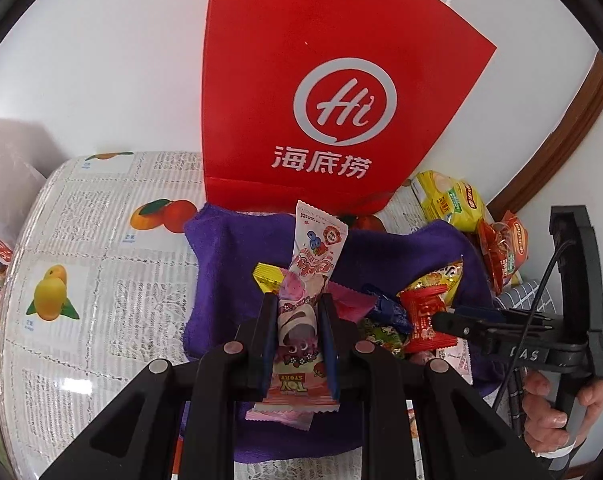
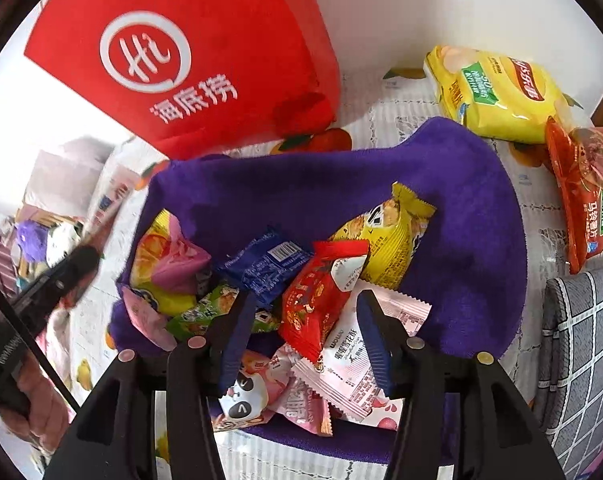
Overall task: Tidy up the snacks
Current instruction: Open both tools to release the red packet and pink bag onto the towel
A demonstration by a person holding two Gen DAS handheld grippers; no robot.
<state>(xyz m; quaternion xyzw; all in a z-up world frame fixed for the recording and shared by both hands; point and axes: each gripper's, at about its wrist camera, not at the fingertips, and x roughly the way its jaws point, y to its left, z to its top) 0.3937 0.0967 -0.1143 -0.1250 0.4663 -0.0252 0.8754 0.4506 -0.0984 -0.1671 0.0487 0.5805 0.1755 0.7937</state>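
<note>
Over the purple cloth (image 2: 461, 200), the right gripper (image 2: 305, 332) stands part-open and empty above the snack heap, a red packet (image 2: 317, 300) and a white-pink packet (image 2: 353, 364) overlapping between its jaws, so closing now would likely pinch both or slide off the slick film. Beside it, the left gripper (image 1: 299, 340) is clamped on a long pink wafer packet (image 1: 309, 280), gripped low; its free upper end leans toward the red bag (image 1: 321, 80) and could swing or slip.

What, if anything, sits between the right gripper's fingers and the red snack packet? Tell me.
Nothing visible. The right gripper hangs open over the pile on the purple cloth, and the red snack packet lies on top, in the gap between the fingers, uncovered by other packets.
</note>
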